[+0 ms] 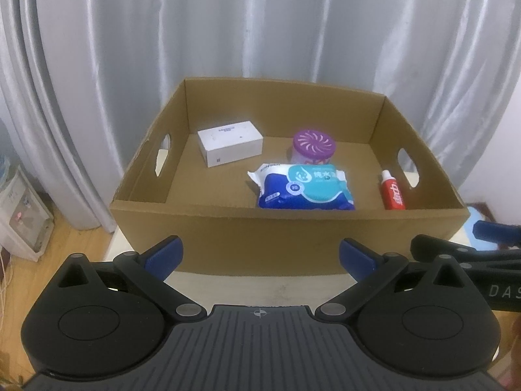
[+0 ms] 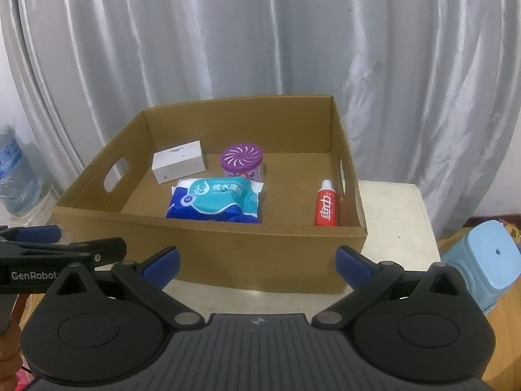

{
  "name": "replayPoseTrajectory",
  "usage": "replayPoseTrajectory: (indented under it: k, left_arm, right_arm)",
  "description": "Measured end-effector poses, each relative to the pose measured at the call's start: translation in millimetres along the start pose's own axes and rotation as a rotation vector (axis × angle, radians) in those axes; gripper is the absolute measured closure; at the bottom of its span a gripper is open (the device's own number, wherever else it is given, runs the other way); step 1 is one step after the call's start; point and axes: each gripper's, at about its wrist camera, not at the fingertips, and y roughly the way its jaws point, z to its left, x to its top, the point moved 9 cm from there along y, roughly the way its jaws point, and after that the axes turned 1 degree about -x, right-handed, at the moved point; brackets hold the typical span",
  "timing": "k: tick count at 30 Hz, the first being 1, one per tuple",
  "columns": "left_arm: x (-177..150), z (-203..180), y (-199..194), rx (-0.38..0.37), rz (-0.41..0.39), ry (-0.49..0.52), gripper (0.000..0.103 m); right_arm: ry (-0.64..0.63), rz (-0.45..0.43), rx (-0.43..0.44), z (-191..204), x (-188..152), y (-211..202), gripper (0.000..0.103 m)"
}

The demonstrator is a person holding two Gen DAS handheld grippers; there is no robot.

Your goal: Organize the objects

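An open cardboard box (image 1: 260, 234) (image 2: 208, 247) stands on a small pale table. Inside it lie a white carton (image 1: 229, 142) (image 2: 179, 162), a purple-lidded round tub (image 1: 313, 145) (image 2: 242, 163), a blue and teal wipes pack (image 1: 304, 187) (image 2: 216, 200) and a red toothpaste tube (image 1: 393, 190) (image 2: 326, 204). My left gripper (image 1: 259, 255) is open in front of the box's near wall, nothing between its fingers. My right gripper (image 2: 257, 262) is open too, level with that wall. Each gripper shows at the side of the other's view.
Grey curtains hang behind the box. A white water dispenser (image 1: 19, 215) with a blue bottle (image 2: 14, 169) stands at the left on the wooden floor. A light blue stool (image 2: 485, 260) sits at the right beside the table (image 2: 397, 221).
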Motion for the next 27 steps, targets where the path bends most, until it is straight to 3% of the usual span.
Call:
replayPoseTrajectory:
  k: [27]
  left_arm:
    - [4.7,-1.7,-5.2,0.023,-0.013,0.004,0.001]
  right_arm:
    - [-0.003,-0.014,-0.001,-0.1,3.2,-4.7,0.000]
